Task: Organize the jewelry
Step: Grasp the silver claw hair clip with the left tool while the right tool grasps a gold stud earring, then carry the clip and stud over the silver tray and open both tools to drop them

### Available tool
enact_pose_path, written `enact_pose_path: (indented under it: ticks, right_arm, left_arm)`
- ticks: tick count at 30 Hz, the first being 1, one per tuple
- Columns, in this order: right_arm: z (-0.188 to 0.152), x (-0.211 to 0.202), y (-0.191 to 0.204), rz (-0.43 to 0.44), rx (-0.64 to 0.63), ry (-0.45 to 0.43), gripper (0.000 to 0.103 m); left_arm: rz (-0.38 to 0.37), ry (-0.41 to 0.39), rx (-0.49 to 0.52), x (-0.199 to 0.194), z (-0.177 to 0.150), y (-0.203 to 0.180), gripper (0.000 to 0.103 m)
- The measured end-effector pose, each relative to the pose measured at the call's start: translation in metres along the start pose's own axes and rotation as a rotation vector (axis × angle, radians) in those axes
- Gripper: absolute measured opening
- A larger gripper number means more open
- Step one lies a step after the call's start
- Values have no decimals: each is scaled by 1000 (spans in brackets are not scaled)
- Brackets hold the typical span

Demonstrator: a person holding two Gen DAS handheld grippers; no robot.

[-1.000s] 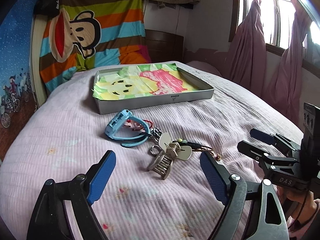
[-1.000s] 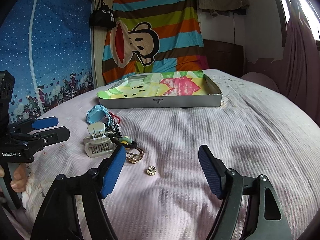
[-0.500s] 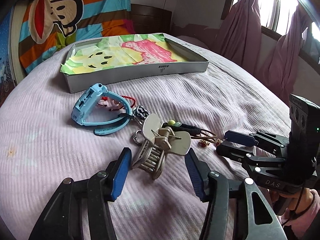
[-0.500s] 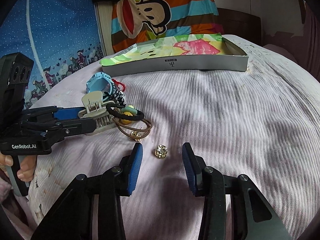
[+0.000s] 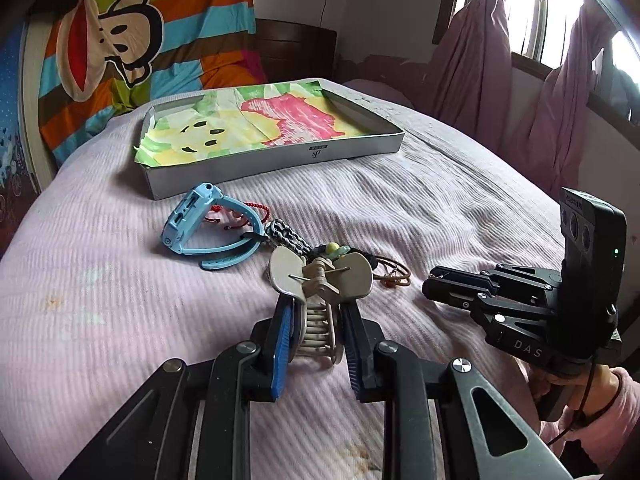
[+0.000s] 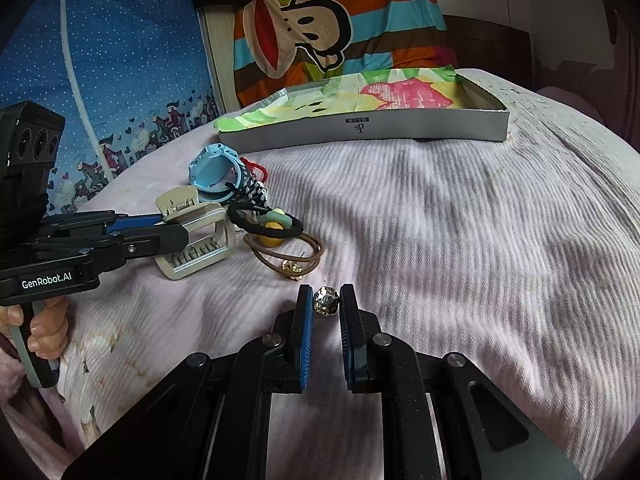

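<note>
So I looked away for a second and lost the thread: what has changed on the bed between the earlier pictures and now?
Both grippers moved in and their jaws have just been closing. The left gripper now clamps the beige hair claw clip; the right gripper has the small gold earring between its jaws, about pinched. The blue watch, hair ties and lined box stayed where they were.
</note>
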State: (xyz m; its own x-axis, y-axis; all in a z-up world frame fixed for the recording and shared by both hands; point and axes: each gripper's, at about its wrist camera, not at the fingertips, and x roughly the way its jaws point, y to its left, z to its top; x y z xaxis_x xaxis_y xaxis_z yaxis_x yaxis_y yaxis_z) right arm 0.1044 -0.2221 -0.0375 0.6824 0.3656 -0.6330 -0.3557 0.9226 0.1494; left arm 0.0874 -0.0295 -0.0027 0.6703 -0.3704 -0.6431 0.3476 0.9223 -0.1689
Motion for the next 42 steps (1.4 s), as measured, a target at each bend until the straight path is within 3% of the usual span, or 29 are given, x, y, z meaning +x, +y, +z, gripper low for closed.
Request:
enact_pose_path:
  ticks: [6, 9, 13, 18, 23, 30, 38, 42]
  right_arm:
    - [16, -16, 6, 27, -20, -58, 12]
    - [38, -16, 3, 57, -16, -83, 12]
    - [79, -6, -2, 84, -19, -113, 12]
    - [130, 29, -9, 107, 19, -99, 12]
    - [168, 81, -3, 70, 7, -32, 12]
    - [178, 134, 2, 23, -35, 66, 12]
    - [186, 159, 5, 6, -60, 166, 12]
    - [189, 164, 2, 22, -40, 190, 13]
  left_arm:
    - [21, -96, -64, -28, 19, 13, 23]
    - [64, -169, -93, -35, 45, 24, 23]
    - [108, -208, -130, -26, 80, 43, 23]
    - [127, -174, -159, 6, 112, 69, 23]
    - [165, -97, -184, 43, 127, 89, 23]
    - [148, -34, -255, 69, 128, 112, 23]
    - [139, 64, -302, 89, 135, 124, 23]
    - [136, 69, -315, 88, 129, 126, 23]
